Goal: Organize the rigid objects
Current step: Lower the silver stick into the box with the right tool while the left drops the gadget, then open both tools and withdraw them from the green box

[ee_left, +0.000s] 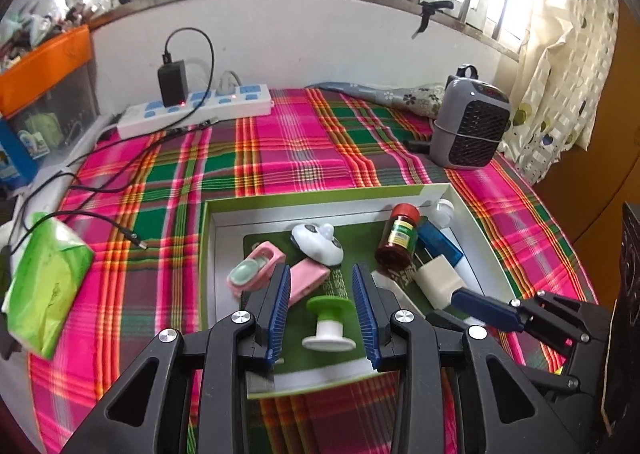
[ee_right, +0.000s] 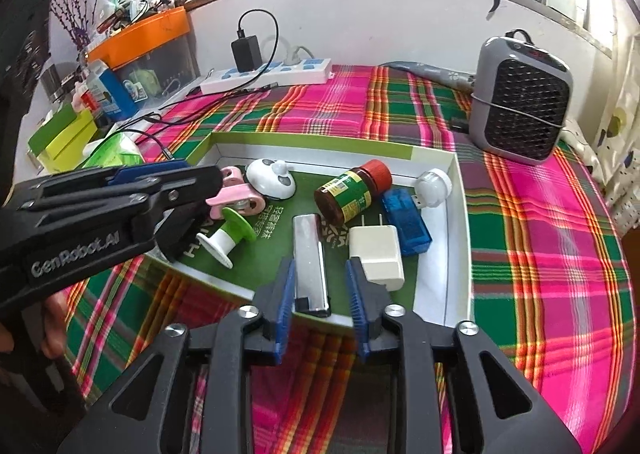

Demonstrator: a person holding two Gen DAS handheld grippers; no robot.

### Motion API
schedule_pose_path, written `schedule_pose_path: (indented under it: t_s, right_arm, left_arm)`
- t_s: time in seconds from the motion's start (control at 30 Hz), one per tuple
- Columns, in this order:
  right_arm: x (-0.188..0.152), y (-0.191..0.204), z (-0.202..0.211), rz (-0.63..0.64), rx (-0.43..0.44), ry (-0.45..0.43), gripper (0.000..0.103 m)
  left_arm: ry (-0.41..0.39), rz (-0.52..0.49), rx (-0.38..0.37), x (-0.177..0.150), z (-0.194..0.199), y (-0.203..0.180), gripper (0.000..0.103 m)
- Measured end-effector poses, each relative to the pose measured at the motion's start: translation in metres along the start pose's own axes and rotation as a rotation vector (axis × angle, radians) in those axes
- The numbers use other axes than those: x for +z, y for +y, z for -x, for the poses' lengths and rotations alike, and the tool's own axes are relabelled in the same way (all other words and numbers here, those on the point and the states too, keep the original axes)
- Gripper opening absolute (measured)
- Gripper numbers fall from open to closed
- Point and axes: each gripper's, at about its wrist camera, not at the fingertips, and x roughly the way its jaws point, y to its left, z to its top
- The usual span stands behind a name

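L tongs [ee_left: 321,310]: spread; astride green-white spool [ee_left: 329,324] lying in box [ee_left: 320,196]
R tongs [ee_right: 320,296]: spread; silver lighter [ee_right: 311,262] between tips, not pinched
Step tip: prob. centre spool shaft, close slow; it may roll
Around: pink clip [ee_left: 256,268], white charger [ee_right: 378,252], brown bottle [ee_right: 352,190] crowd close; R tongs near
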Motion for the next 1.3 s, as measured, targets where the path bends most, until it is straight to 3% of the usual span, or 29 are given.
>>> schedule_pose_path:
  t_s: [0.43,0.63,0.73,1.0,1.3]
  right_arm:
    - [-0.018,0.006,0.029,-0.020,-0.022,-0.042,0.035]
    - [-0.033,0.009,0.039,-0.008,-0.083,-0.045,0.037]
    - [-0.043,0.009,0.039,-0.012,-0.090,-0.031,0.052]
    - [-0.069,0.005,0.035,-0.038,-0.115,0.018,0.052]
    - [-0.084,-0.002,0.033,-0.061,-0.145,0.045,0.052]
  left_arm:
    - [-0.034,0.018,0.044,-0.041,0.043,-0.005,0.031]
    - [-0.024,0.016,0.092,-0.069,0.054,-0.009,0.031]
    - [-0.005,0.018,0.078,-0.084,0.054,-0.012,0.031]
    - [0.042,0.034,0.113,-0.120,0.051,-0.015,0.031]
    - [0.087,0.049,0.111,-0.135,0.042,-0.020,0.031]
